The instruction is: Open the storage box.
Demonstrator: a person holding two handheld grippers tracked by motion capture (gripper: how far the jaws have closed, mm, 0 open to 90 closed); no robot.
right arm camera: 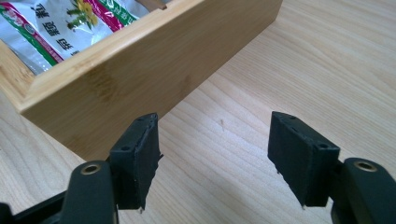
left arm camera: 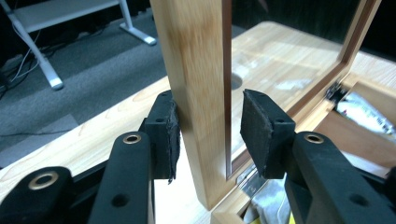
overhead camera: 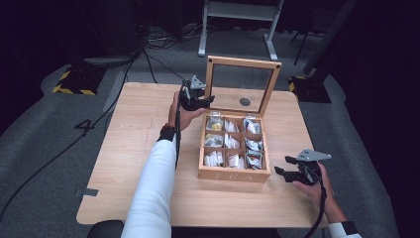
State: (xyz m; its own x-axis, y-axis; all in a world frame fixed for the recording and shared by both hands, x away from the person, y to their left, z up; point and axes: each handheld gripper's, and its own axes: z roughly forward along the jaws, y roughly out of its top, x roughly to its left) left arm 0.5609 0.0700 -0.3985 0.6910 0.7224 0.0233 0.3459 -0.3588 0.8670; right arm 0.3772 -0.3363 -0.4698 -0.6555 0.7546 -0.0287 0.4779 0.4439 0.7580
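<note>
The room is dark, with grey carpet, trailing black cables and a white metal frame [overhead camera: 241, 20] standing beyond the table [overhead camera: 133, 148]. The table is pale wood with a plain straight grain, a square top with rounded corners.

On it stands a bamboo tea box [overhead camera: 234, 173], rectangular, divided into nine compartments that hold crinkled foil and paper sachets [overhead camera: 229, 142]. Its lid [overhead camera: 241, 84] stands raised, roughly upright on hinges at the far edge: a flat bamboo frame around a clear pane, through which the table and a round hole in its top show.

My left hand-held gripper [left arm camera: 208, 128] straddles the lid's left frame rail. The left pad lies against the rail's outer face; the right pad stands off the pane side with a clear gap, so the grip is released, not clenched. The pads are black, rough-textured rubber blocks on smooth black arms with brass-ringed holes.

My right hand-held gripper [right arm camera: 215, 158] rests low over the table just beside the box's near right corner, its jaws parted with bare wood between them, holding nothing. The box wall rises close ahead of its left pad, and a printed sachet [right arm camera: 60, 28] with green and red markings lies in the corner compartment.
</note>
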